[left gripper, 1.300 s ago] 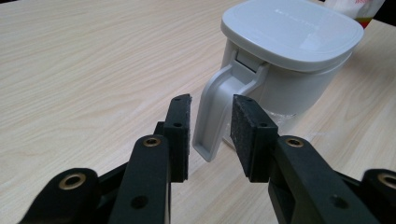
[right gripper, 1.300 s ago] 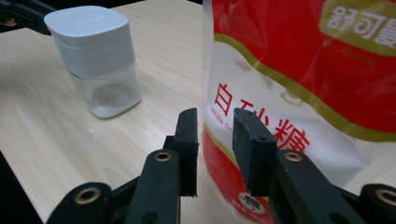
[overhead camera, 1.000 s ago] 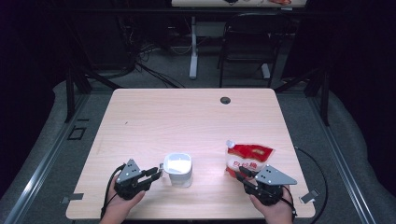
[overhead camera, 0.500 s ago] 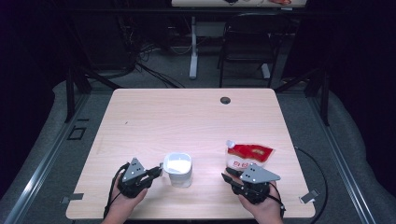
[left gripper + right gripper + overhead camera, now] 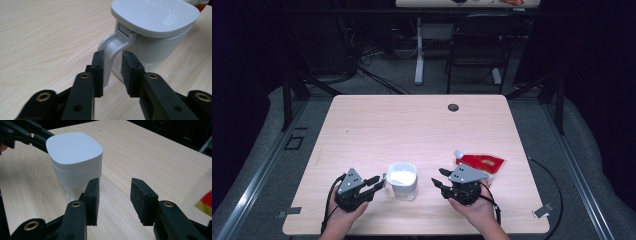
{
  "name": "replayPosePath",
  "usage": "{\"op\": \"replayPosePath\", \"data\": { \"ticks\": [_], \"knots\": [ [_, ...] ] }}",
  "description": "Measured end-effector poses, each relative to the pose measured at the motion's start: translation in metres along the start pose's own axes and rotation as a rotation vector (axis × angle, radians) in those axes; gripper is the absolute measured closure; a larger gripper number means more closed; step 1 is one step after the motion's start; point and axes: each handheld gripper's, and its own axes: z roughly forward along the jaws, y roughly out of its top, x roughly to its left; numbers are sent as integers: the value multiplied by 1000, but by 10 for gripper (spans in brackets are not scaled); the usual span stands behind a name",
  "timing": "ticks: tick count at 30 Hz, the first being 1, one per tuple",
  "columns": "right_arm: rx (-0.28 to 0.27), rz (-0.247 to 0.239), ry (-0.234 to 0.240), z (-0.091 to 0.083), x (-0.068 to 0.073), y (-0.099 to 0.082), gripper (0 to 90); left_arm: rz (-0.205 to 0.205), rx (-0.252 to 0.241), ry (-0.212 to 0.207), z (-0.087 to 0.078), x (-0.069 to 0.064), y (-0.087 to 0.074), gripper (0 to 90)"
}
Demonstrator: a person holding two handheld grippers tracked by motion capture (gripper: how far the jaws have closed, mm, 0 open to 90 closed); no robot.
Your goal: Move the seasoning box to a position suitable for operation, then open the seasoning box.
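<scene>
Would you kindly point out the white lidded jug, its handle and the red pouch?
white lidded jug (image 5: 402, 176), high view, middle of its lid.
handle (image 5: 111, 53), left gripper view, its upright grey part.
red pouch (image 5: 484, 162), high view, its red face.

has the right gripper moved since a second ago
Yes. The right gripper slid left, off the red pouch toward the white jug, jaws opening on nothing.
</scene>
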Motion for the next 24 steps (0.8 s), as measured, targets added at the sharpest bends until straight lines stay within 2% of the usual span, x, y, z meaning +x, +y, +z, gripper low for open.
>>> {"op": "replayPosePath", "data": {
  "ticks": [5, 7, 10, 11, 14, 16, 19, 22, 24],
  "knots": [
    [-17, 27, -9, 9, 1, -8, 640, -35, -19, 27, -1, 3, 0, 617],
    [-11, 17, -7, 12, 3, -10, 644, -63, -19, 34, -1, 5, 1, 608],
    [-25, 3, -4, 13, 6, -9, 650, -84, -22, 39, -2, 7, 1, 628],
    [-32, 3, -1, 14, 6, -9, 649, -86, -23, 39, -2, 8, 1, 628],
    [-7, 13, 7, 17, 6, -8, 650, -81, -20, 51, -5, 9, 1, 625],
    [-5, 19, 17, 19, 6, -8, 657, -96, -27, 55, -6, 9, 0, 623],
    [1, 11, 25, 21, 8, -9, 675, -94, -25, 51, -6, 10, 2, 635],
    [16, 0, 20, 23, 9, -9, 683, -88, -37, 40, -7, 10, 7, 659],
    [11, 11, 26, 23, 9, -9, 690, -88, -42, 19, -7, 8, 9, 680]
  ]
}}
